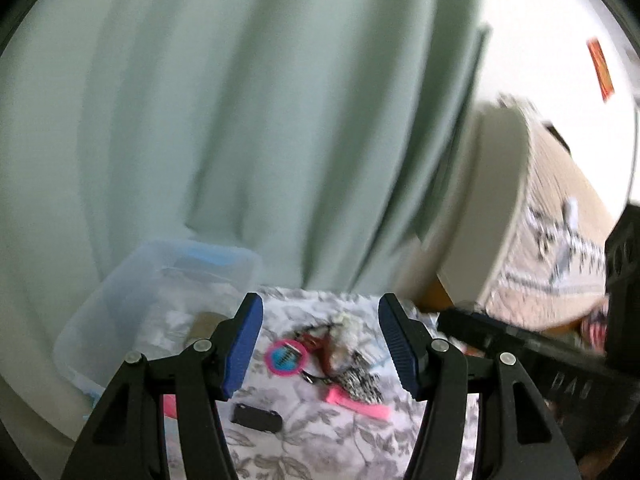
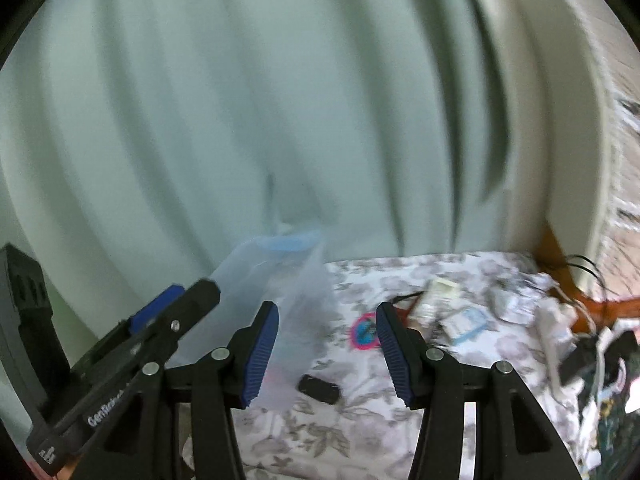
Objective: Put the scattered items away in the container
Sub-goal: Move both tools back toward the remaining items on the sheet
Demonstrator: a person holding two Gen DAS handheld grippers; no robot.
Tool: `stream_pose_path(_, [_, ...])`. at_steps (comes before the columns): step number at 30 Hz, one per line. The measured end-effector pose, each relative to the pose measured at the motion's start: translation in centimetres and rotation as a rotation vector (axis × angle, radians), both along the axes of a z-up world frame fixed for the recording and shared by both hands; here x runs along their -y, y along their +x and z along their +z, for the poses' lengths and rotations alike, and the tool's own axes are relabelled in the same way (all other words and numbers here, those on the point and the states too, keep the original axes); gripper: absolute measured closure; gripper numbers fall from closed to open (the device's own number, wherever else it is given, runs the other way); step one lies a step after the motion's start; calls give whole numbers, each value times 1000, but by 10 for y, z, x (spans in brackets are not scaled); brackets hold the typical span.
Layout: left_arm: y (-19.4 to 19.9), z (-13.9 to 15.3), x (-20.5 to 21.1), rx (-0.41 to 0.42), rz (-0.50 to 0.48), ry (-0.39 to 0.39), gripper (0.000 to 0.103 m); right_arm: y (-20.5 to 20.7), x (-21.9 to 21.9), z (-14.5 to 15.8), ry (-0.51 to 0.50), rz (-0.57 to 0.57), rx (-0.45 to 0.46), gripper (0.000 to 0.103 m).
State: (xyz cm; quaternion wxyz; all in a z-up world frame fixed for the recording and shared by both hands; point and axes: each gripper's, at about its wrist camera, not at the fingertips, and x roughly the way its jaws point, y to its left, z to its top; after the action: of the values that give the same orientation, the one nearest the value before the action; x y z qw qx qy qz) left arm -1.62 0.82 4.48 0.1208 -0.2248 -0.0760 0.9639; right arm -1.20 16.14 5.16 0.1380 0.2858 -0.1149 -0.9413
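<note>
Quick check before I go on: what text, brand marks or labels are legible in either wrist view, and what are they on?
"GenRobot", end blurred: white print on the left gripper body, right wrist view.
"DAS": embossed on the right gripper body, left wrist view; blurred, uncertain.
Red and yellow sign on the wall: unreadable.
Pink round item: dark marks, too blurred.
Nothing else legible.

Left gripper (image 1: 320, 344) and right gripper (image 2: 326, 350): jaws apart, seemingly empty.

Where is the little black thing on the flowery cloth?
In both wrist views the little black thing lies low on the flowery cloth, just right of the clear container, with the pink round item beyond it.
</note>
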Motion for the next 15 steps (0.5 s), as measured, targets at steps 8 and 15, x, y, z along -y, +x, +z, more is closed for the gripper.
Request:
stream_pose_path(8, [-12, -24, -45, 108, -68, -112, 41, 15, -69, -11, -32, -147, 21, 48])
stream_pose_path(15, [-18, -52, -63, 218, -100, -108, 42, 13, -109, -40, -61, -223, 101, 48])
